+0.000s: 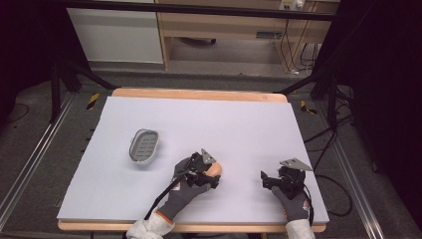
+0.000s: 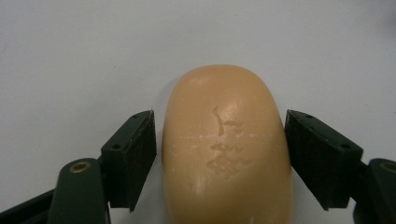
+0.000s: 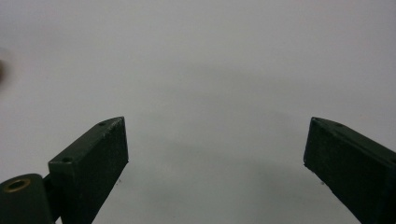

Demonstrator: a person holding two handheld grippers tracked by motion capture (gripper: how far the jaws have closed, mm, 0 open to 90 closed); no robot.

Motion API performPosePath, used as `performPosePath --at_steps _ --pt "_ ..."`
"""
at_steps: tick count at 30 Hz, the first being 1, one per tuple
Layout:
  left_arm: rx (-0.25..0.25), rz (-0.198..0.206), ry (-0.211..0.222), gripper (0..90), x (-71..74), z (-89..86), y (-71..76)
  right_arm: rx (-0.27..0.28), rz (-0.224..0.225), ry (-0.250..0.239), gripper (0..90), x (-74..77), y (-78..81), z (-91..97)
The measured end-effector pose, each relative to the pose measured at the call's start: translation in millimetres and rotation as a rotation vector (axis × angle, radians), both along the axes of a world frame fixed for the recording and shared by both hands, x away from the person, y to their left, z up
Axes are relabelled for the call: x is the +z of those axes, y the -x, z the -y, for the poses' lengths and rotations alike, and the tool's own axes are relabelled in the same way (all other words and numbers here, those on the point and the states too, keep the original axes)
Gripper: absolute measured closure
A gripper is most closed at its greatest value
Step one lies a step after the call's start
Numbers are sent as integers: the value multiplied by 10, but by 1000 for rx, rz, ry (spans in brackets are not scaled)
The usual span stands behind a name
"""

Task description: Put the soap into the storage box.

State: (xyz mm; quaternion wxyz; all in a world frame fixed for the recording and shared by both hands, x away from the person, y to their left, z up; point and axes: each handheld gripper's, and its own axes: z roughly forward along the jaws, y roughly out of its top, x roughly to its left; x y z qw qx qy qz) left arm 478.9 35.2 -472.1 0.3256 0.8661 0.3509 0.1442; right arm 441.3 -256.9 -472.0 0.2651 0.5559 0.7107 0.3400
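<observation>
A tan oval bar of soap (image 2: 226,149) lies on the white table mat (image 1: 224,119), near the front middle (image 1: 217,169). My left gripper (image 1: 213,175) straddles it. In the left gripper view (image 2: 219,116) the right jaw sits against the soap's side, while a thin gap shows at the left jaw. The soap rests flat on the mat. My right gripper (image 1: 264,179) is at the front right, wide open over bare mat (image 3: 217,122), with nothing between its jaws.
A grey oval soap dish (image 1: 144,146) with a slotted bottom sits on the mat's left, about a hand's length from the soap. The wooden table edge (image 1: 199,93) frames the mat. Floor, cables and tripod legs surround the table.
</observation>
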Motion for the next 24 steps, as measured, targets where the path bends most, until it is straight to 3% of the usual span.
performPosePath --at_steps 24 --pt "10 -10 3 316 -31 4 5 4 -8 6 65 -10 -12 -7"
